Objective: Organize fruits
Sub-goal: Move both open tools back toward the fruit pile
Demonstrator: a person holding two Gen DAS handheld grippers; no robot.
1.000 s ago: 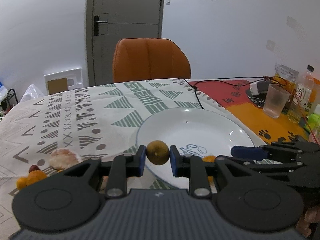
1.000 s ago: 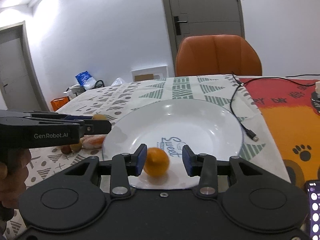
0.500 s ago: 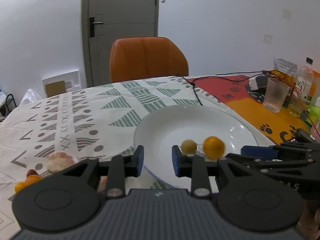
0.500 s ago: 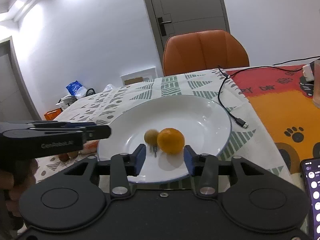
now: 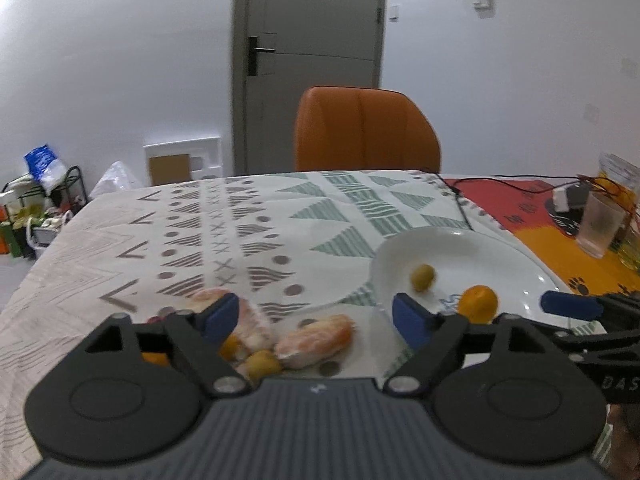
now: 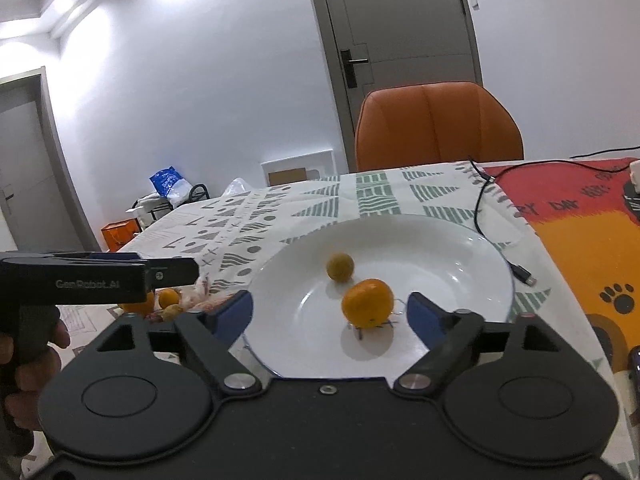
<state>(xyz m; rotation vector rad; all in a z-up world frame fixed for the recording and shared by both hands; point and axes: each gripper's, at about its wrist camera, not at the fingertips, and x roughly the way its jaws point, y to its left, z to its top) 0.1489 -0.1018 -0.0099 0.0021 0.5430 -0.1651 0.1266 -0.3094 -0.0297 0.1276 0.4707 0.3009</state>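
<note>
A white plate point(image 6: 460, 240) holds a small olive-green fruit point(image 6: 340, 267) and an orange point(image 6: 367, 303); both also show in the left wrist view, the green fruit point(image 5: 423, 277) and the orange point(image 5: 478, 304) on the plate point(image 5: 500, 248). My left gripper point(image 5: 316, 316) is open and empty over a pile of loose fruit left of the plate: peeled orange pieces point(image 5: 316, 340), small yellow fruits point(image 5: 262, 364). My right gripper point(image 6: 330, 312) is open and empty, just before the orange at the plate's near edge.
An orange chair point(image 5: 366, 130) stands behind the table. A black cable point(image 6: 486, 200) lies right of the plate. A plastic cup point(image 5: 602, 224) and bottles stand at the far right. The patterned tablecloth point(image 5: 224, 232) stretches left.
My left gripper let go of the green fruit onto the plate, opened wide and swung left over the fruit pile. My right gripper released the orange, opened wider and drew back.
</note>
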